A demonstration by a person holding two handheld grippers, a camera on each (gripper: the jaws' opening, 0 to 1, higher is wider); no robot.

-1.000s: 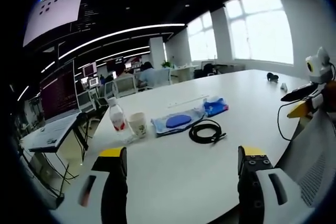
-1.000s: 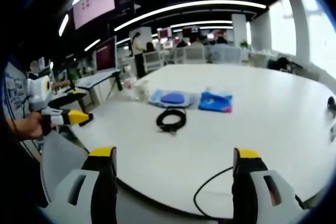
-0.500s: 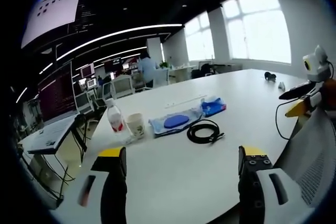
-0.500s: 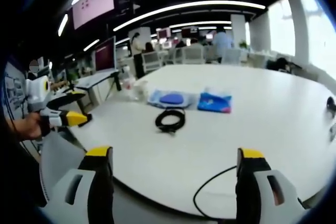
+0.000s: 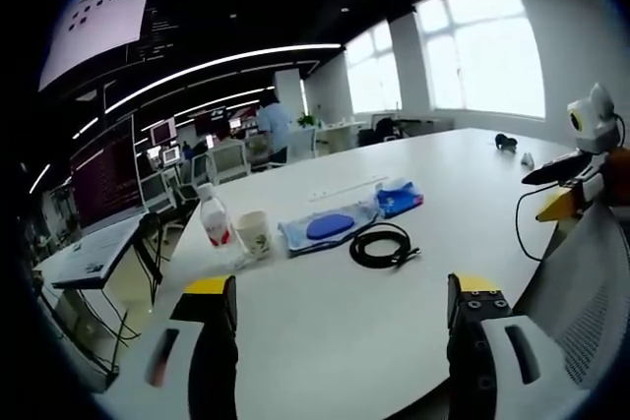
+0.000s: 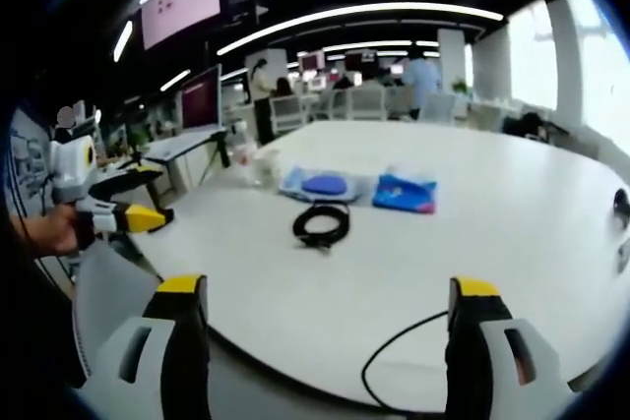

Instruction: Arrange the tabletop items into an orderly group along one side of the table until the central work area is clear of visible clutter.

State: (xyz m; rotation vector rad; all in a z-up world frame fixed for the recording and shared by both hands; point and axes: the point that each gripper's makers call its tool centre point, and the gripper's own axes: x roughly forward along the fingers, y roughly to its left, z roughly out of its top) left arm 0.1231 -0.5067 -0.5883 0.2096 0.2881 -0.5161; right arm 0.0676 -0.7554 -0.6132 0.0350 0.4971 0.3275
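I hold my left gripper (image 5: 342,312) low over the near edge of the white table (image 5: 325,341), its two yellow-tipped jaws spread wide apart with nothing between them. My right gripper (image 6: 330,317) hangs just off the table's rim, jaws equally wide and holding nothing; a thin black cable (image 6: 394,356) loops over the table edge between them. In the left gripper view, past the jaws, a coiled black cord (image 5: 382,245) lies flat on the tabletop. Just behind it sits a pale blue cloth (image 5: 295,235) with a darker blue oval object (image 5: 328,226) resting on it, and beside that a bright blue packet (image 5: 399,199). To the left of the cloth stand a paper cup (image 5: 256,234) and, touching or nearly touching it, a clear bottle with a red label (image 5: 217,220), both upright. These things cluster near the table's middle. Far across the table lies a small dark object (image 5: 505,143). Beyond are office desks, monitors and bright windows (image 5: 482,46).
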